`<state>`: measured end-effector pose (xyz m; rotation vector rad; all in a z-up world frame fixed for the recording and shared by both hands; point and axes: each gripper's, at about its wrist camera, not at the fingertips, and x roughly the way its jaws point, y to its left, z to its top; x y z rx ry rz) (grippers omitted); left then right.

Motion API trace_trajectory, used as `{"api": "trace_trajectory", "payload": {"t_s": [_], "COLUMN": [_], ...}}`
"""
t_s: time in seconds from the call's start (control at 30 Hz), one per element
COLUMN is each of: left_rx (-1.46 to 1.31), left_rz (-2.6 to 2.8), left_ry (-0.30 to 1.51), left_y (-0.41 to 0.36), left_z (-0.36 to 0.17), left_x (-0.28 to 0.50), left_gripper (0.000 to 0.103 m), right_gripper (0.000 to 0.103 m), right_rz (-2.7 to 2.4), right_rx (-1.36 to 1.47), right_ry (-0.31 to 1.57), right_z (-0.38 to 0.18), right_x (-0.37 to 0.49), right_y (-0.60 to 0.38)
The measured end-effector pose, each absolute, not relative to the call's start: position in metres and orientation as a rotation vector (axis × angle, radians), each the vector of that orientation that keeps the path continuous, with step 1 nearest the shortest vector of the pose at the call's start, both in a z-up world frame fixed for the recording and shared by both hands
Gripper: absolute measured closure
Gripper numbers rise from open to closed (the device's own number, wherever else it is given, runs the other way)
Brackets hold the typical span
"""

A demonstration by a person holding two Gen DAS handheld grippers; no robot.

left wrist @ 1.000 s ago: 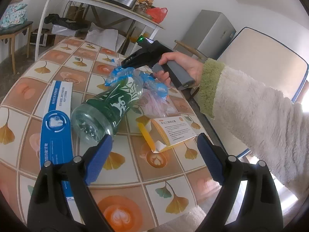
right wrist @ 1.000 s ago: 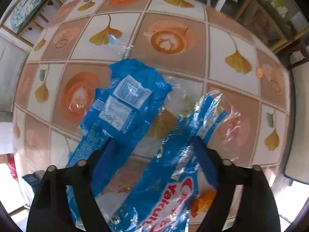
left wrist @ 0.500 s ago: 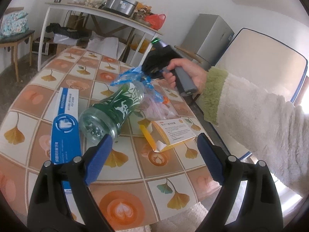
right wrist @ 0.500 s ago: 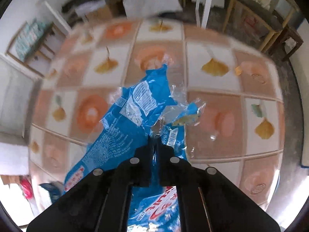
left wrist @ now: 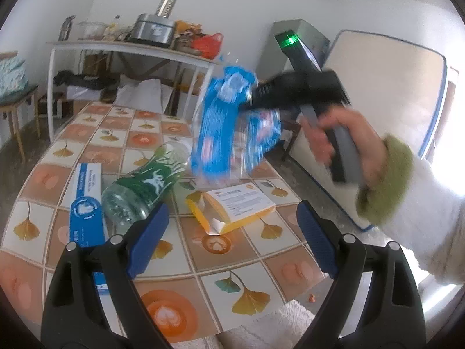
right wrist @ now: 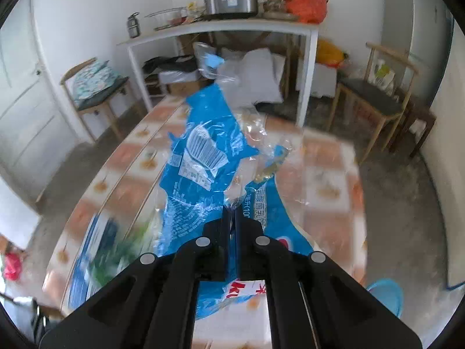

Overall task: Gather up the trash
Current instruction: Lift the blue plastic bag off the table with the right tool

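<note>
wrapper (right wrist: pixel 203 157): blue plastic, motion-blurred, lower end cut off behind the right gripper (right wrist: pixel 229 218); pinched between its pressed-together jaws, hanging ahead of the tips, clear of the table (left wrist: pixel 276 250). left gripper (left wrist: pixel 232 232): spread, empty; bottle (left wrist: pixel 145 186) and carton (left wrist: pixel 235 206) lie just beyond its tips.

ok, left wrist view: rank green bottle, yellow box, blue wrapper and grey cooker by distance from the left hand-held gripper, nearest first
1. Green bottle: base beside the left pad.
2. Yellow box: on the table, centre, just beyond.
3. Blue wrapper: off the table, in the right hand-held gripper.
4. Grey cooker: far shelf.
</note>
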<state>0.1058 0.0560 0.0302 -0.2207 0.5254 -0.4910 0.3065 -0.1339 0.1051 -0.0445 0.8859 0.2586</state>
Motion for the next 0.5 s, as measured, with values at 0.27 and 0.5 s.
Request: {"api": "trace_trajectory", "payload": {"t_s": [0.27, 0.5], "left_rx": [-0.049, 0.14], "left_rz": [-0.537, -0.582], "left_ry": [0.542, 0.577], "left_y": [0.024, -0.011], "left_z": [0.008, -0.019], "left_x": [0.088, 0.078], "left_gripper": [0.018, 0.018], "right_gripper": [0.1, 0.1], "right_rz": [0.442, 0.653], "right_rx": [0.238, 0.664], "right_ry": [1.172, 1.464], "right_z": [0.023, -0.041], "right_x": [0.233, 0.219], "right_y": [-0.164, -0.199]}}
